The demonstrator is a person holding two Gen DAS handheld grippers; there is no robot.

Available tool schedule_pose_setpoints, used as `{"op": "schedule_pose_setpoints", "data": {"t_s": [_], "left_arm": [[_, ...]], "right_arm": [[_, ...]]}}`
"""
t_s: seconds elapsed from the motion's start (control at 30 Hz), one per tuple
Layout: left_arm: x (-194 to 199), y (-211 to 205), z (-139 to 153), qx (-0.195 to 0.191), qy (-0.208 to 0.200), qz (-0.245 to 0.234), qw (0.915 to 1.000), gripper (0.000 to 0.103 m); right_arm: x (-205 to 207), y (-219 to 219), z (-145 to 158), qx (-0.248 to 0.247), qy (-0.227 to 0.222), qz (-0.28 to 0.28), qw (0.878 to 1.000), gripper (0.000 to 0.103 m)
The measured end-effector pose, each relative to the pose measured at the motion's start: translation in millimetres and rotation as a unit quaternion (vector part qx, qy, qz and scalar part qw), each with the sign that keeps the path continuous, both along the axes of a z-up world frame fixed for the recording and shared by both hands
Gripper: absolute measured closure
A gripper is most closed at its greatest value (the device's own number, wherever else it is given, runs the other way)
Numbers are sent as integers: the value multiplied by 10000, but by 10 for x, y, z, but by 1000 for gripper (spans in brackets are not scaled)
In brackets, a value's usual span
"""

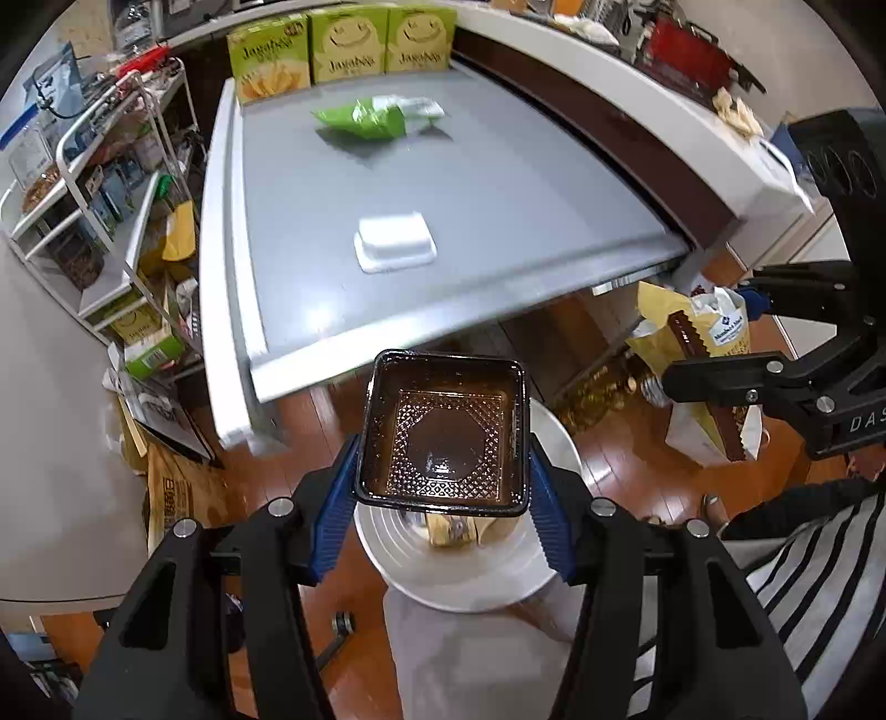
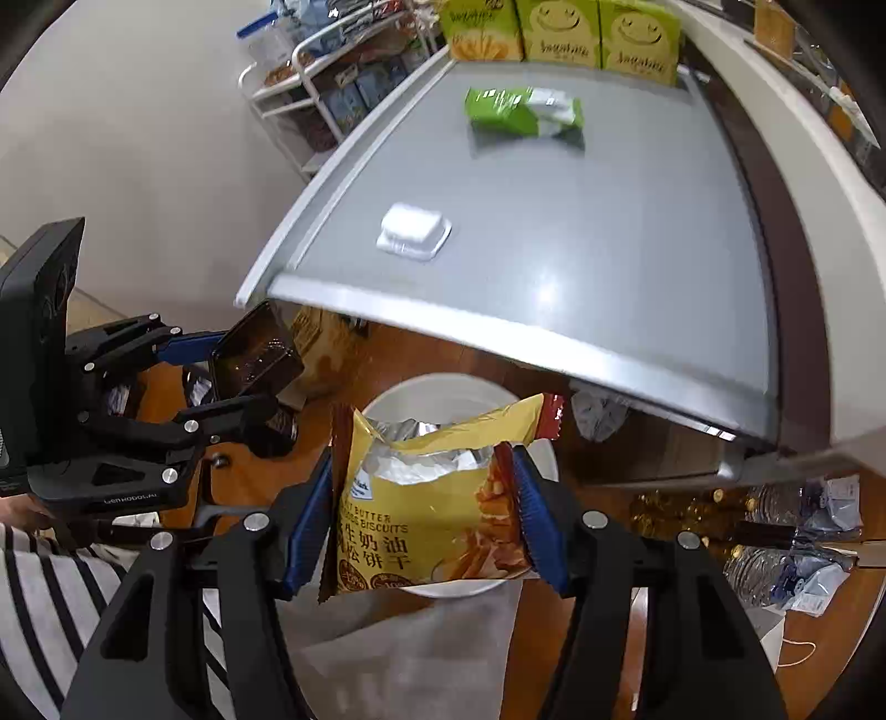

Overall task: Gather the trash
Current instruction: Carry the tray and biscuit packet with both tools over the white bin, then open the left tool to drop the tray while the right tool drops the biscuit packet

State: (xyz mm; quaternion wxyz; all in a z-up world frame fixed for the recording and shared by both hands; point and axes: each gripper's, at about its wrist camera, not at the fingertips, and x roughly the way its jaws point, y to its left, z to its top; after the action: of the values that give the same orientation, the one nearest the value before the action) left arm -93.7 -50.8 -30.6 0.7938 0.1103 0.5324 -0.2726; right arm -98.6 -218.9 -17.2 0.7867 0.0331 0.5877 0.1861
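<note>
A: What do I have on the left wrist view?

B: My left gripper [image 1: 443,487] is clenched on a dark tray [image 1: 443,429], one blue finger [image 1: 335,520] pressed against each side wall. The tray hangs above a white bin [image 1: 470,576] on the wood floor. Far off, on the grey surface [image 1: 498,183], lie a white tub [image 1: 395,242] and a green wrapper [image 1: 379,116]; three green boxes [image 1: 343,47] stand along its far edge. At right I see my right gripper [image 1: 736,382] pinching a yellow bag [image 1: 709,387].

A: And the right wrist view?

B: My right gripper [image 2: 429,509] grasps that yellow bag [image 2: 437,509], torn open at the top, fingers [image 2: 540,515] tight on both side edges. It hangs over the same bin [image 2: 437,390]. At left the left gripper [image 2: 243,382] holds the tray [image 2: 255,354] tilted. The tub [image 2: 414,231] sits near the surface's [image 2: 637,232] near edge, the wrapper [image 2: 523,112] farther back, well apart, with the boxes [image 2: 559,30] beyond.
</note>
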Motion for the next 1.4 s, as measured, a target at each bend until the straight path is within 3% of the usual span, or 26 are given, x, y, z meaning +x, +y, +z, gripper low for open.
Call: {"op": "schedule_pose_setpoints", "data": {"t_s": [0.37, 0.97, 1.4], "left_arm": [[-171, -3, -411, 499, 343, -282, 9978, 46], [-121, -125, -1055, 1027, 749, -492, 9907, 46], [-15, -282, -1266, 1256, 902, -616, 9860, 46]], "right_arm": [[-127, 139, -525, -235, 569, 142, 9980, 44], [27, 274, -1171, -584, 1034, 141, 9928, 44], [90, 364, -1506, -758, 1354, 142, 9878, 44]]}}
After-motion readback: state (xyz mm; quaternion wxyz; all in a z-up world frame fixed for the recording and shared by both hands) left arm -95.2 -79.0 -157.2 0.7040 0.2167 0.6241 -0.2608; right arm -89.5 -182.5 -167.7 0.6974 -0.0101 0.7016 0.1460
